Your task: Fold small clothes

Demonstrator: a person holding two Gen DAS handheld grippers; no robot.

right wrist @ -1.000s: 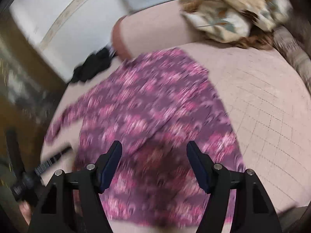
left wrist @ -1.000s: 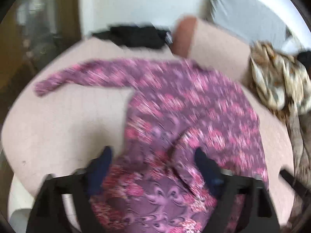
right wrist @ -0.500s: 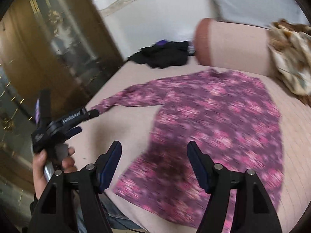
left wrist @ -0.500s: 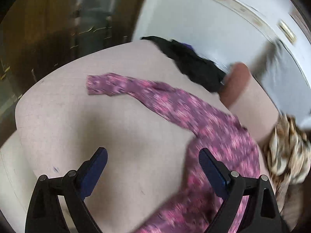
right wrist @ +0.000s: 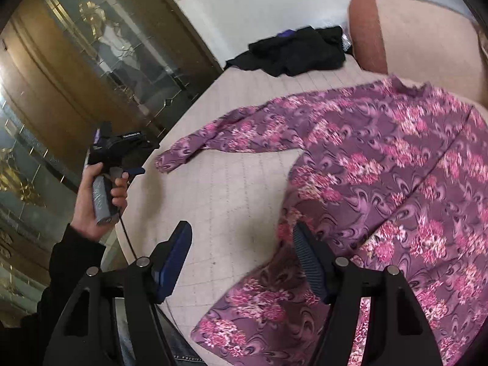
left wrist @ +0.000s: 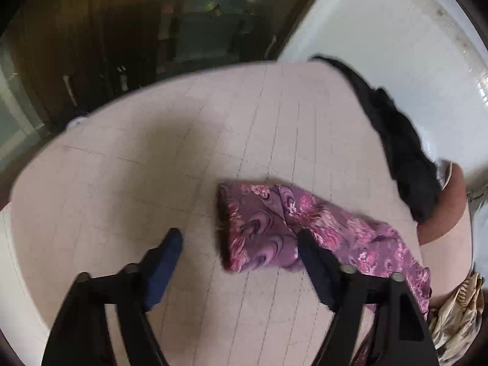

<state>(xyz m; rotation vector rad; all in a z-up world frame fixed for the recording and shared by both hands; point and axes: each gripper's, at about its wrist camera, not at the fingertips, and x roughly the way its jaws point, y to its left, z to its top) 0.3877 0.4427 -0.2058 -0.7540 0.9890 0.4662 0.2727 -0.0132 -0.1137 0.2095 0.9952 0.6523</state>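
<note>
A purple top with pink flowers (right wrist: 381, 183) lies spread flat on the pink bed (right wrist: 231, 189), its left sleeve (right wrist: 213, 140) stretched out toward the bed's left edge. In the left wrist view the sleeve's cuff end (left wrist: 259, 228) lies just ahead of my left gripper (left wrist: 241, 241), which is open and empty, its right finger over the sleeve. My right gripper (right wrist: 244, 238) is open and empty above the top's lower left side. The left gripper also shows in the right wrist view (right wrist: 134, 164), held in a hand at the bed's left edge.
A black garment (right wrist: 292, 52) lies at the bed's far edge by the white wall. A pink bolster (right wrist: 396, 36) lies along the head end. A patterned beige cloth (left wrist: 457, 320) sits at the right. A glass-fronted wooden cabinet (right wrist: 91, 61) stands left of the bed.
Both grippers have pulled back from over the top. The left one has swung left to the sleeve's cuff end. The right one now looks over the top's lower left side.
</note>
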